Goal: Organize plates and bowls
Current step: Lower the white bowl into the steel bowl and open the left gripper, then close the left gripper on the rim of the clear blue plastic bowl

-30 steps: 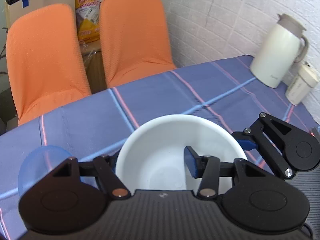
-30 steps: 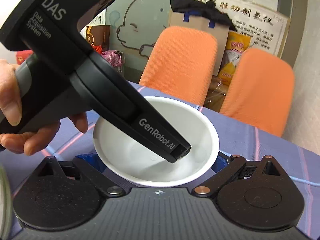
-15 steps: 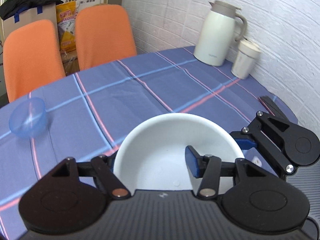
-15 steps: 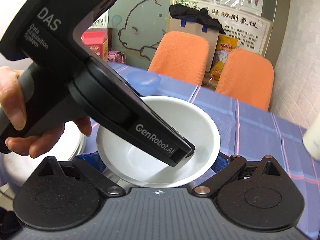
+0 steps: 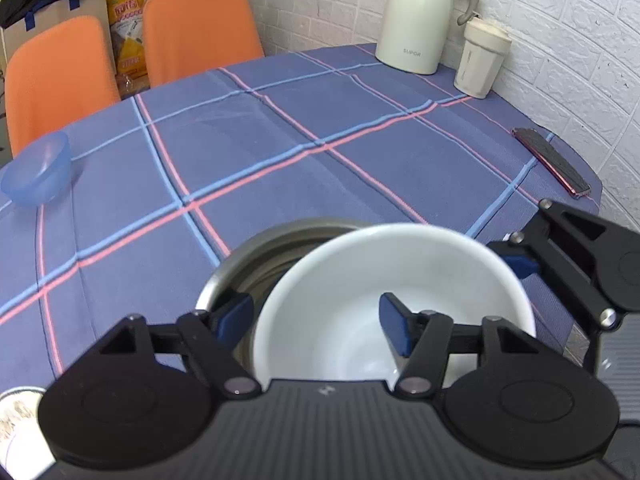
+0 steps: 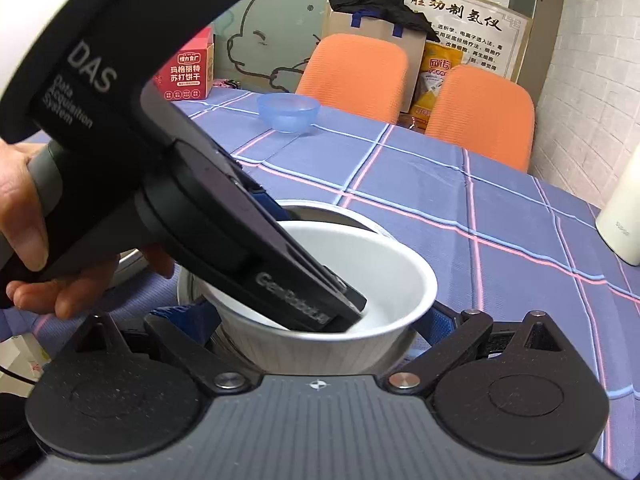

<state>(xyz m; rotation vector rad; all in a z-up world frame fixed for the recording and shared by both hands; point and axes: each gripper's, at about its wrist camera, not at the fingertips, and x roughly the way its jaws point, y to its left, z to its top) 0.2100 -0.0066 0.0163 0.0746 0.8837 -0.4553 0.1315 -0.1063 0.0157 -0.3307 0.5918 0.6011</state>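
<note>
Left wrist view: the left gripper pinches the near wall of the white bowl, one finger inside and one outside; the bowl now hangs tilted over a steel bowl that sits on the bench; half a second ago no steel bowl showed under it, so the bowl has been carried across to a stacking spot; the right gripper reaches in at the bowl's far right rim; a blue bowl stands well apart at the left edge, and a jug, a cup and a phone lie along the wall side.

Right wrist view: the right gripper straddles the white bowl, a finger at each side of its ribbed wall; I cannot tell whether they press it or merely flank it; the left gripper's body slants down into the bowl, held by a hand; the steel bowl's rim peeks out behind, so the white bowl already sits partly inside it.

My judgement: nesting is nearly done; what remains is to lower, level and release, then fetch the blue bowl.
</note>
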